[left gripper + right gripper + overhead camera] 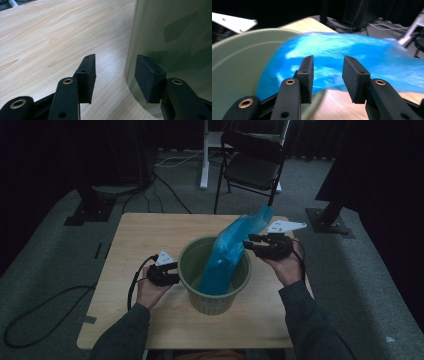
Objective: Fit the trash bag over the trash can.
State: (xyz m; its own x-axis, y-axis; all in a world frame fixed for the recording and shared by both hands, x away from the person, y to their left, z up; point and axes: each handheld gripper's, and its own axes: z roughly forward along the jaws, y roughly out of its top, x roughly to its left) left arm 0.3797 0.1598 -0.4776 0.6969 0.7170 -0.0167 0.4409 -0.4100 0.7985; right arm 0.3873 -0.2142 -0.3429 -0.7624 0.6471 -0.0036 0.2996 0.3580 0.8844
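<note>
Bin (215, 285) wall sits just right of the left gripper (115, 77), its jaws open and gripping nothing. Blue bag (227, 255) drapes from the bin ahead of the right gripper (328, 76), jaws open, empty. Lining seems underway; next, regrip the bag's edge.

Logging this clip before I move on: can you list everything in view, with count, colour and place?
Bin: one, pale green, centre of table.
Bag: one, blue plastic, standing in the bin, top leaning over its far right rim.
Table: one, light wood.
Folding chair: one, black, beyond the table.
Cables: several, black and white, on the grey floor.
Left gripper: black, jaws open beside the bin's wall.
Right gripper: black, jaws open facing the bag.
</note>
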